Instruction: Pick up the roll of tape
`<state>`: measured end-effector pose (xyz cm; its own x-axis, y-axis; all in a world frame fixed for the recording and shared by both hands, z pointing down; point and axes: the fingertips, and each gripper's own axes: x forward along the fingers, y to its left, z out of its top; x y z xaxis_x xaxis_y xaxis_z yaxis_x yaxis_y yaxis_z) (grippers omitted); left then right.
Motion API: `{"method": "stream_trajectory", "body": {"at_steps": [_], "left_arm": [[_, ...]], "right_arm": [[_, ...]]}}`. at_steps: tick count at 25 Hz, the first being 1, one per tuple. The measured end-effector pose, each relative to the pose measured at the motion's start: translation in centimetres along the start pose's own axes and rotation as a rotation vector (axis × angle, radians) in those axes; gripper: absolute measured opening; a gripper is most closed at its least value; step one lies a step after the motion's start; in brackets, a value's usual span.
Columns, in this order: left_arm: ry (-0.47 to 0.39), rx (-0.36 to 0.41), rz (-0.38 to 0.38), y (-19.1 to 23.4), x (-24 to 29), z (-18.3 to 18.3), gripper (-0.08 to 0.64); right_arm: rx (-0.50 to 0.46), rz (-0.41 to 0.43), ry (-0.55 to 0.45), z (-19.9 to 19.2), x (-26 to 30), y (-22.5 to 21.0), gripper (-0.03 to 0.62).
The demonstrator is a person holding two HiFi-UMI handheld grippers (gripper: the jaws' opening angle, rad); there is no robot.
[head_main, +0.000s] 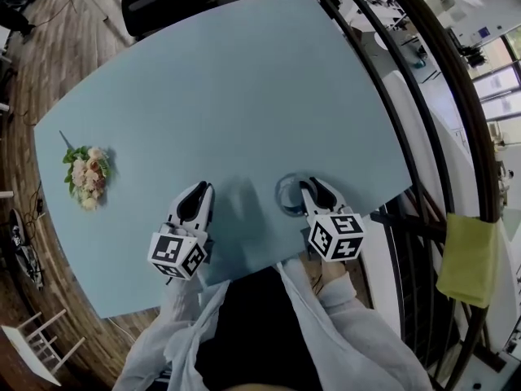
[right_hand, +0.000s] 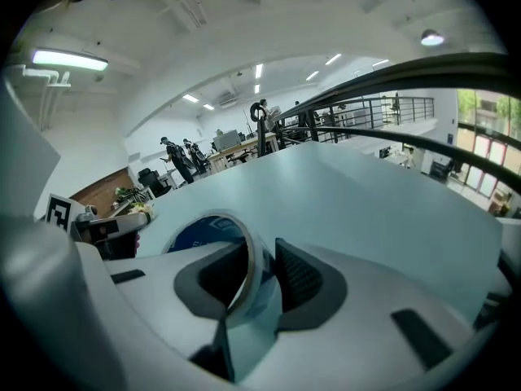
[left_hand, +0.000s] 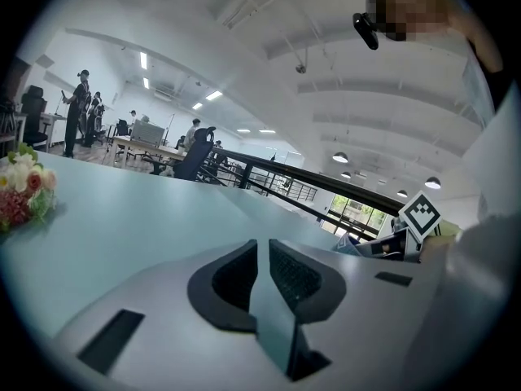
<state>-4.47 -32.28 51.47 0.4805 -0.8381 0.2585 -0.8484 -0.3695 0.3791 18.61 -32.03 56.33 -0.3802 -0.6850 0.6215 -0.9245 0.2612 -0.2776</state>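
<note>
— Well, where is the roll of tape (right_hand: 207,228)?
— At the near right of the blue table (head_main: 244,96), on edge in the right gripper (head_main: 309,187), whose jaws clamp one wall of the ring.
— Does it touch the tabletop?
— That cannot be told.
— And the left gripper (head_main: 199,187)?
— It hangs over the near edge, left of the other, jaws slightly apart with nothing between them. A bunch of flowers (head_main: 85,176) lies well apart at the left.

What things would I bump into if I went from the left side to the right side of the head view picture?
flowers → left gripper → roll of tape, pinched in the right gripper → yellow cloth
</note>
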Motion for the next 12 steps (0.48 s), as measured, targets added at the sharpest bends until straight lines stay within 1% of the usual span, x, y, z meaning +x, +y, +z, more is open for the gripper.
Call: {"method": "stream_trajectory", "body": {"at_steps": [8,12], "left_arm": [[0.002,-0.006,-0.022,-1.8,-2.0,-0.2,0.058],[-0.007,0.013,-0.047,-3.2,-2.7,0.1,0.058]], "right_arm": [[0.026,-0.035,-0.097,0.6,-4.5,0.2,0.106],[0.041,-0.054,-0.142,0.6,-6.5,0.1,0.097]]}}
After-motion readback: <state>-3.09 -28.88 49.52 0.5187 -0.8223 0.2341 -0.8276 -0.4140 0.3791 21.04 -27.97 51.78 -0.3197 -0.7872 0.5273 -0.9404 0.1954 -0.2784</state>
